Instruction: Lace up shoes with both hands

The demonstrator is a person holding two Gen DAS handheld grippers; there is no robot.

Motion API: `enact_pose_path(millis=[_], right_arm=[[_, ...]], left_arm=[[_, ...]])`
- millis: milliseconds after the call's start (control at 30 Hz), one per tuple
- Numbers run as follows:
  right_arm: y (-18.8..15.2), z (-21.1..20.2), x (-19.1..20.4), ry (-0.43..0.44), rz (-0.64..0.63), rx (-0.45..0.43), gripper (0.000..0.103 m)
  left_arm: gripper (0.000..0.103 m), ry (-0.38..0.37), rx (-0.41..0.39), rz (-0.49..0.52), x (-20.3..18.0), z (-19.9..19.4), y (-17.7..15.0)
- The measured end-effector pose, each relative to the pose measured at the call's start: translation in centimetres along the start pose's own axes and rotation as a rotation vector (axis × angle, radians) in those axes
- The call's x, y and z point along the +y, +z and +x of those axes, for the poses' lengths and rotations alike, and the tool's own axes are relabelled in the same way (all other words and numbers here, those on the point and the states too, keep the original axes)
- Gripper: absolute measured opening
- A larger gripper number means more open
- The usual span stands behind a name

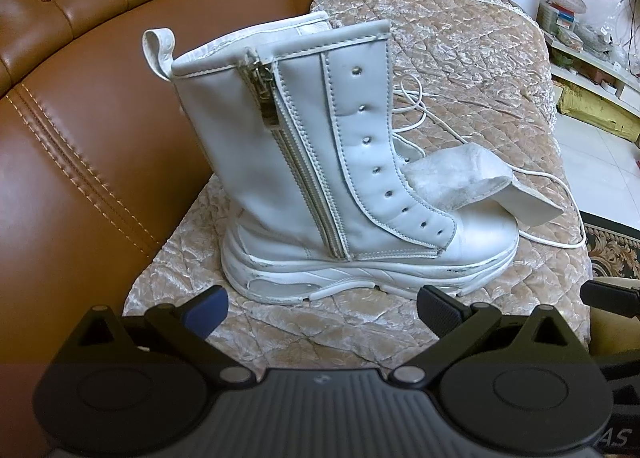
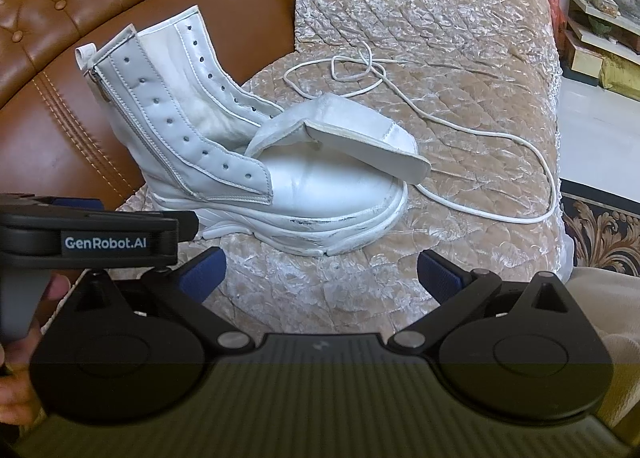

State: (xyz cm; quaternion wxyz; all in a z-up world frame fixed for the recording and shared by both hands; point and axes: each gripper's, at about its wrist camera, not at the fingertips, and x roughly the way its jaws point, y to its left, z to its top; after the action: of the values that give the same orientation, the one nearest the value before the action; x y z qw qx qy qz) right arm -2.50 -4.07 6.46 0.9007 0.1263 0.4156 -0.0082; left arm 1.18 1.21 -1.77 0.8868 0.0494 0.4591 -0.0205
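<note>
Standing upright on a beige quilted velvet cushion cover (image 1: 460,69) over a brown tufted leather sofa (image 1: 80,105): a white leather high-top boot with a silver side zipper (image 1: 280,161), sole down, toe toward 3 o'clock in the left wrist view, every eyelet bare. Folded forward over the toe cap, at 2 o'clock of the boot in the right wrist view: the white fleece-lined tongue (image 2: 352,137), leaving the shaft gaping. Lying loose on the cover beyond the toe, from 12 round to 3 o'clock of the boot: a thin white round shoelace (image 2: 480,133), tangled into a loop or knot near its far end, not threaded through anything. Low and near the sole: the left hand-held gripper (image 1: 322,312), released, pads wide apart and empty. Likewise released and empty: the right hand-held gripper (image 2: 322,274), close to the toe. Probably the very start, nothing laced yet. Risks from here: a thin, slick cord slipping between broad pads if pinched far from its tip; the tangle tightening into a real knot if pulled from one end only; the tall boot tipping on the soft, yielding cover if pushed at the collar without the other side bracing it; the flopped tongue covering the lowest eyelets and blocking the first pass; small eyelets refusing a limp or frayed tip, whose condition cannot be told from here.
</note>
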Motion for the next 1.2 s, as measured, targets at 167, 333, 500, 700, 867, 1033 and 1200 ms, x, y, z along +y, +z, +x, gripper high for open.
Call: enact_pose_path(millis=[167,333,500,700,867,1033,1200], right_arm=[[0.0,0.0,0.0,0.001,0.001,-0.001,0.103],[0.1,-0.1,-0.3,0.003,0.021,-0.005,0.103],[0.1,0.0,-0.5,0.01,0.033,0.002,0.103],[0.0,0.1,-0.4,0.015,0.028,0.001,0.103],[0.1,0.0,-0.8,0.048,0.059,-0.001,0.103],[0.2,-0.2,-1.6,0.093,0.111,-0.01,0.103],[0.7,-0.6,-2.4,0.134,0.181,-0.044,0.103]], left_arm=[[0.103,-0.011,-0.002,0.028,0.3,0.1,0.2],[0.103,-0.015,-0.059,0.101,0.9,-0.7,0.6],[0.101,-0.06,-0.177,0.22,2.3,-2.8,1.9],[0.101,-0.157,-0.191,0.42,2.9,-5.7,4.8],[0.101,-0.187,-0.184,0.637,1.1,-7.4,6.8],[0.1,-0.198,-0.185,0.798,-0.2,-7.8,7.6],[0.065,-0.241,-0.048,0.764,0.3,-5.6,8.6]])
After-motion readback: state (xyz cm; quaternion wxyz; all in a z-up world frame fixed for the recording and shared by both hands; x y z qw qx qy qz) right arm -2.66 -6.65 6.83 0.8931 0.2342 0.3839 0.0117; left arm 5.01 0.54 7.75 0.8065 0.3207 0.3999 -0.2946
